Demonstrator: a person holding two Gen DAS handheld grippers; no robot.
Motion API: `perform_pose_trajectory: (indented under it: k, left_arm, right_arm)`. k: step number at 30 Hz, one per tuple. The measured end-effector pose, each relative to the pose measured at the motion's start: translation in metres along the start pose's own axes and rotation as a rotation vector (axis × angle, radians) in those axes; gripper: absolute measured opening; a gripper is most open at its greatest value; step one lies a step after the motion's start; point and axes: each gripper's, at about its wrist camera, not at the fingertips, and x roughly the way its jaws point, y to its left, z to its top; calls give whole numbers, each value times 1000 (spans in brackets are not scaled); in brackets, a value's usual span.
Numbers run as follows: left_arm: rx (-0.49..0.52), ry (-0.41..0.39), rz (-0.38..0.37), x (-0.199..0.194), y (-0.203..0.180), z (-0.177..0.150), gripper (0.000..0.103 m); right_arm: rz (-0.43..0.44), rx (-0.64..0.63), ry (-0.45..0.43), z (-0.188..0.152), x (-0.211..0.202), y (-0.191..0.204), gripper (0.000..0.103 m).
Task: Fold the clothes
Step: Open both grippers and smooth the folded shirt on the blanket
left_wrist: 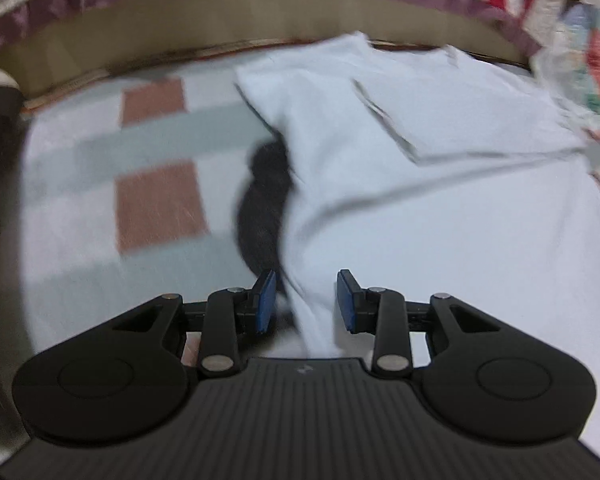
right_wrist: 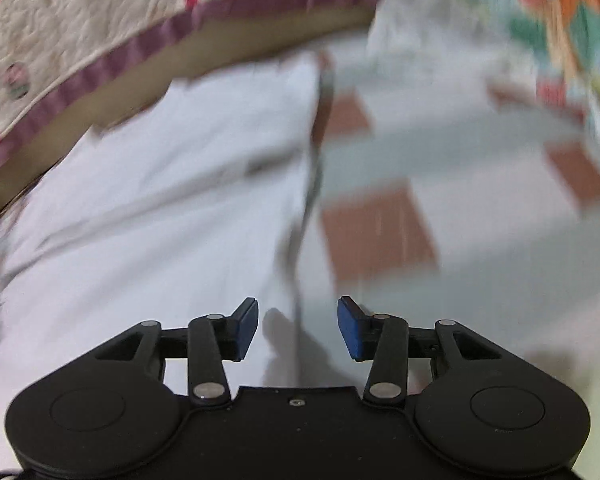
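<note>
- Bed sheet (left_wrist: 80, 208), pale with grey bands and brown squares (right_wrist: 376, 236), covers the whole work surface; it shows in both wrist views.
- White garment (left_wrist: 440, 184) lies spread on the sheet. In the left wrist view it fills the centre and right; in the right wrist view the same garment (right_wrist: 160, 208) fills the left half, with its straight edge running down toward the fingers.
- Far edge of the bed: a tan band (left_wrist: 260, 12), then a quilted blanket with a purple border (right_wrist: 112, 60) and red print. A colourful patterned cloth (right_wrist: 560, 40) is bunched at the far right.
- Part of the garment is folded over at the far right, its edge a visible seam (left_wrist: 384, 120).
- Dark shadow (left_wrist: 264, 208) falls on the sheet just left of a raised fold of the garment.
- Left gripper (left_wrist: 306, 300): jaws apart at a medium gap, blue pads (left_wrist: 266, 300) visible. A ridge of the garment rises between them; no contact with either pad is visible.
- Right gripper (right_wrist: 298, 328): jaws spread wide, holding nothing. It hovers right over the garment's edge, left pad over white cloth, right pad over the sheet.
- Both views are motion-blurred; fine detail can't be read.
</note>
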Motion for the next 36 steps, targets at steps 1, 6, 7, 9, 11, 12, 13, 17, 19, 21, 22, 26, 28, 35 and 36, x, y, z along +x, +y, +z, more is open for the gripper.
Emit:
perform_pose_trajectory:
  k: [1, 6, 7, 9, 11, 12, 13, 17, 19, 21, 22, 26, 28, 35, 36]
  left_arm:
    - [-13, 11, -22, -4, 0, -8, 33]
    - [-114, 32, -98, -21, 3, -35, 33]
    - [-135, 36, -113, -24, 3, -40, 33]
    - [-175, 45, -143, -31, 5, -51, 35]
    - [-216, 53, -173, -38, 6, -61, 40]
    - [-237, 57, -188, -41, 7, -67, 41]
    - [-257, 61, -203, -45, 7, -72, 41]
    - [-319, 70, -249, -55, 10, -89, 42]
    - [-312, 60, -245, -52, 11, -89, 45]
    - [-328, 46, -233, -49, 11, -87, 47]
    - [-326, 37, -246, -48, 9, -87, 47]
    - [-240, -68, -275, -52, -4, -82, 14]
    - [-183, -134, -283, -55, -12, -78, 6]
    - [-114, -277, -246, -68, -20, -53, 4]
    - [-113, -292, -236, -70, -20, -49, 4]
  right_arm:
    - [27, 30, 16, -12, -9, -4, 51]
    - [51, 167, 73, -54, -30, -19, 56]
    - [26, 157, 87, -55, -29, -16, 55]
    - [20, 129, 98, -55, -29, -10, 56]
    - [44, 114, 120, -56, -28, -8, 57]
    - [58, 108, 136, -58, -28, -7, 58]
    - [68, 104, 144, -61, -28, -7, 58]
    - [125, 153, 139, -62, -24, -18, 60]
    - [155, 190, 106, -60, -20, -23, 60]
    - [188, 203, 73, -59, -15, -25, 58]
    - [209, 180, 70, -59, -14, -22, 32]
    - [307, 39, 39, -63, -15, -1, 7]
    - [351, -9, -45, -58, -26, 6, 7]
    - [338, 26, -228, -42, -43, -2, 7]
    - [326, 33, -250, -42, -45, -4, 6]
